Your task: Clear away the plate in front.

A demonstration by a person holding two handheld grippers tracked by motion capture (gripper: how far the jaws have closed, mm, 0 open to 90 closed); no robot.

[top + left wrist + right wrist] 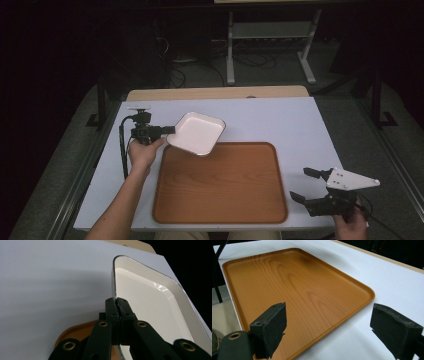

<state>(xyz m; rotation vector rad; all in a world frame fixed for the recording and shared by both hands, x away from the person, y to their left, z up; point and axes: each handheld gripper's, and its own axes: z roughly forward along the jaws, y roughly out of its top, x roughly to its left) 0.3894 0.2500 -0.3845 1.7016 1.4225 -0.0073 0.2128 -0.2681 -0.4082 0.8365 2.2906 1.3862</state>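
Note:
A white rectangular dish (pixel 196 133) with a dark rim hangs tilted over the far left corner of the wooden tray (pixel 220 210). My left gripper (pixel 171 130) is shut on the dish's left rim; in the left gripper view the jaws pinch the rim of the dish (pixel 155 302) at my left gripper (pixel 118 305), with a corner of the tray (pixel 77 331) below. My right gripper (pixel 301 184) stands open beside the tray's right edge near the table's front. In the right gripper view my right gripper (pixel 329 327) has wide-apart jaws over the tray (pixel 287 287), nothing between them.
A white sheet (pixel 280 120) covers the table, with a strip of light wood (pixel 215 93) at the far edge. Beyond the table stand a metal frame (pixel 270 45) and cables on the floor. Dark rails run along both table sides.

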